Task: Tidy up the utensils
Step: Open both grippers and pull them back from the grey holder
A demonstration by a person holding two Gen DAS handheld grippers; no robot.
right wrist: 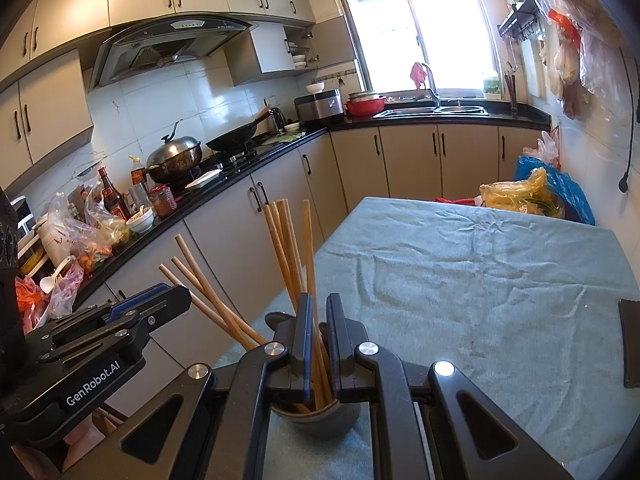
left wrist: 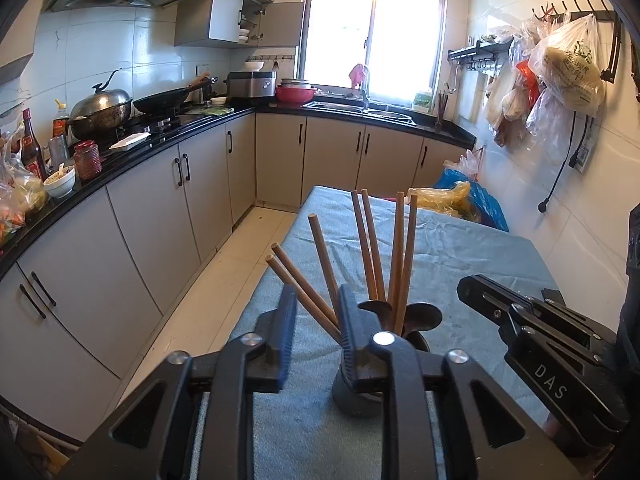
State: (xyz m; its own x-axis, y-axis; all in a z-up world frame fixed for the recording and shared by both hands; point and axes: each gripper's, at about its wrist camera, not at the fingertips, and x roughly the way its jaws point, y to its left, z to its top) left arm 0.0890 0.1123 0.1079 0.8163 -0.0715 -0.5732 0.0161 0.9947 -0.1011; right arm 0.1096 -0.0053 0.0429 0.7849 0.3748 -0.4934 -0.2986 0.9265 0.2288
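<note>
The left gripper (left wrist: 316,320) stands narrowly parted, pads clear of the leaning wooden chopsticks (left wrist: 304,288) between them. Just beyond its right finger sits the grey holder (left wrist: 352,396) with dark spoons (left wrist: 424,316). The right gripper (right wrist: 318,340) pinches upright chopsticks (right wrist: 308,248) above that holder. The blue cloth (right wrist: 480,280) lies ahead; a black object (right wrist: 632,340) lies far right.
</note>
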